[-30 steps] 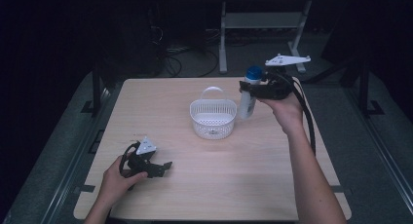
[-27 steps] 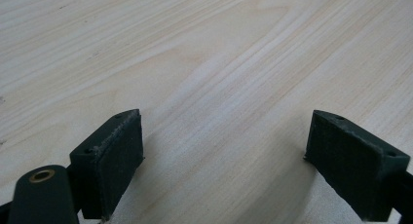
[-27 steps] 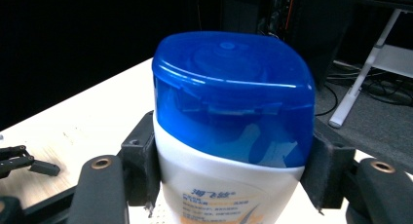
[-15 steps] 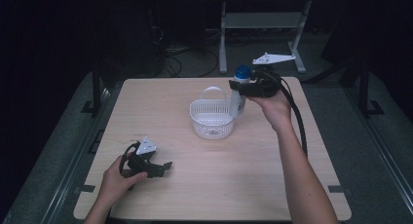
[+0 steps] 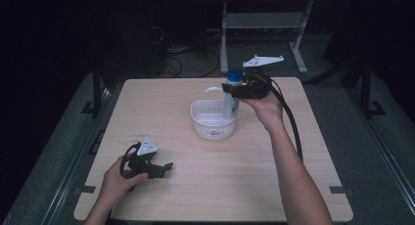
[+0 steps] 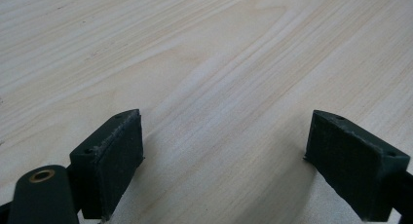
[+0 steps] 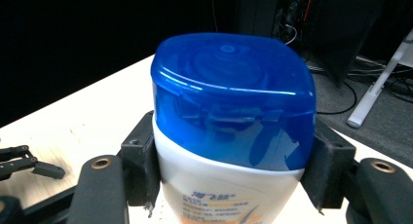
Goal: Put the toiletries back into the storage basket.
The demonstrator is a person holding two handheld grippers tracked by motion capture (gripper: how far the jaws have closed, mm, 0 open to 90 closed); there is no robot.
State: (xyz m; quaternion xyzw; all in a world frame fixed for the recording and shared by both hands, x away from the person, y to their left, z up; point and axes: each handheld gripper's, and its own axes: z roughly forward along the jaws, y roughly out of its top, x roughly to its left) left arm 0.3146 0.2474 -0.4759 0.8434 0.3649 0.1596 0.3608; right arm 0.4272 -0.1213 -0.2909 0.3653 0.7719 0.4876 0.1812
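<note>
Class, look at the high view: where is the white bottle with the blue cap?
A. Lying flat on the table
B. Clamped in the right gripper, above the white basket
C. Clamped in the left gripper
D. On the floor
B: the right gripper clamps the bottle, upright over the basket.

White bottle (image 7: pixel 229 185) with translucent blue cap (image 7: pixel 234 97), orange print low on label. White slotted basket (image 5: pixel 211 120). Pale wood-grain desk (image 5: pixel 235 186). Black tool pads (image 6: pixel 109 160).

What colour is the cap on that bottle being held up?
Translucent blue, on a white plastic bottle; the blue cap shows best in the right gripper view.
</note>
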